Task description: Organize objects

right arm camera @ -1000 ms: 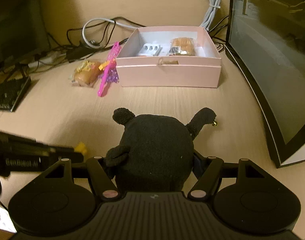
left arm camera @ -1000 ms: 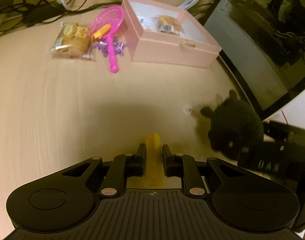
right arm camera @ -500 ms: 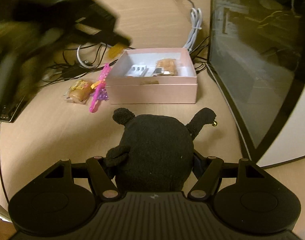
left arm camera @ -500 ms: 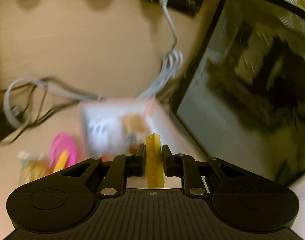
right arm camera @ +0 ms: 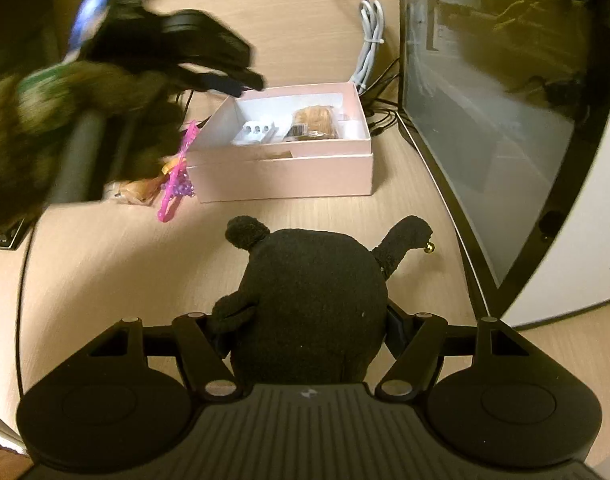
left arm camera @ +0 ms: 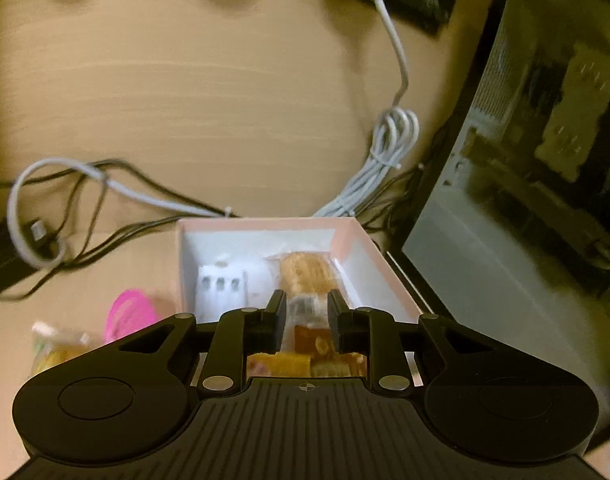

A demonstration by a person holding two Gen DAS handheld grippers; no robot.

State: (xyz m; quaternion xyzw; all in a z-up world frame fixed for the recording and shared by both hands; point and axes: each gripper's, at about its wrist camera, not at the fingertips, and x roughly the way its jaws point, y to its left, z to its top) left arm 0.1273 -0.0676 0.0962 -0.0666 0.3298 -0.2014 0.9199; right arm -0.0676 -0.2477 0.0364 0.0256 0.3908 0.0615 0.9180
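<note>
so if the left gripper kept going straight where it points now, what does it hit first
Most likely the wrapped pastry lying inside the pink box: it sits right ahead between the opening jaws of the left gripper, which grip nothing. Depth is hard to judge through the fisheye.

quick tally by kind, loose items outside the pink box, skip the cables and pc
black plush toy: 1
pink toy racket: 1
purple beaded piece: 1
wrapped snack: 1
total: 4

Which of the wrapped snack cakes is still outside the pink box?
The clear-wrapped yellowish snack cake on the wooden desk beside the pink plastic toy net. The other brown wrapped cake already lies inside the pink cardboard box.
</note>
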